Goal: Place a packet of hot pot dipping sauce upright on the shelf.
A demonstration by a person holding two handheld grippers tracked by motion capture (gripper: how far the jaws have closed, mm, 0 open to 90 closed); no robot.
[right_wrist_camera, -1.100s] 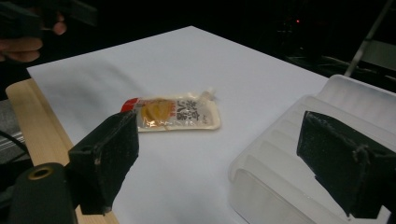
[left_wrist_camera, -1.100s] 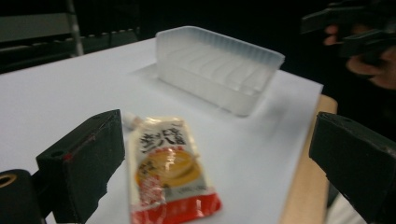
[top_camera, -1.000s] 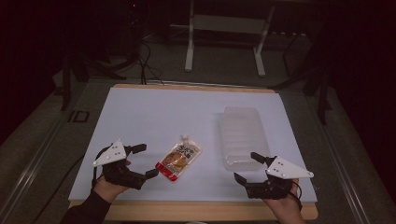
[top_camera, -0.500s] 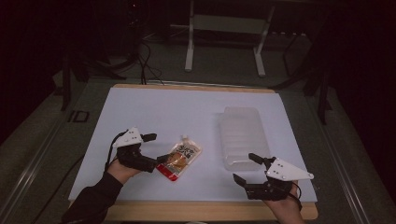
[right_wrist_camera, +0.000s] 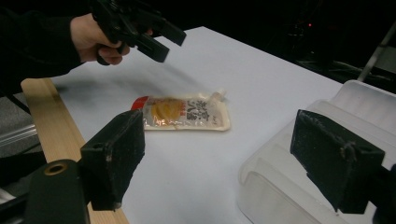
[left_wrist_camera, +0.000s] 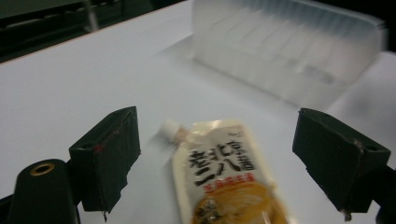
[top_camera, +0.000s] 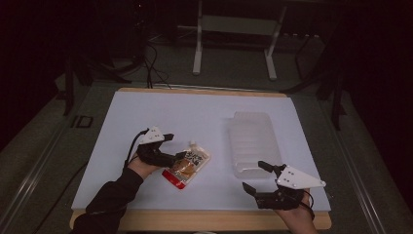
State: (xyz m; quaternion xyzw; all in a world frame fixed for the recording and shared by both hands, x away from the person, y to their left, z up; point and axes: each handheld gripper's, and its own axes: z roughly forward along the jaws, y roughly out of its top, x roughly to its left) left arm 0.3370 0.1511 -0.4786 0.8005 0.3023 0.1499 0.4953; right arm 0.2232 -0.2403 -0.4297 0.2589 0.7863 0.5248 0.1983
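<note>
Pouch (top_camera: 186, 165) lies flat on the white tabletop (top_camera: 195, 117), near the front edge and left of centre, spout end toward the far edge, red end toward the front edge. It sits in the same spot as a second ago.

Left claw (top_camera: 176, 148) differs: a second ago it sat back near the front-left area, well apart from the pouch; now it is up against the pouch's left side, tips at the pouch edge. Its jaws have just been closing a little but are wide apart, not pressing on anything. In the left gripper view the pouch's spout end lies between the two black jaws (left_wrist_camera: 224, 172), clear gaps either side; contact with the lower jaw in the high view I cannot tell.

Right claw (top_camera: 255, 178) sits near the front-right corner, same place as before, jaws wide, nothing between them. It is just in front of the clear plastic tray (top_camera: 251, 141), which lies right of centre, unmoved.
</note>
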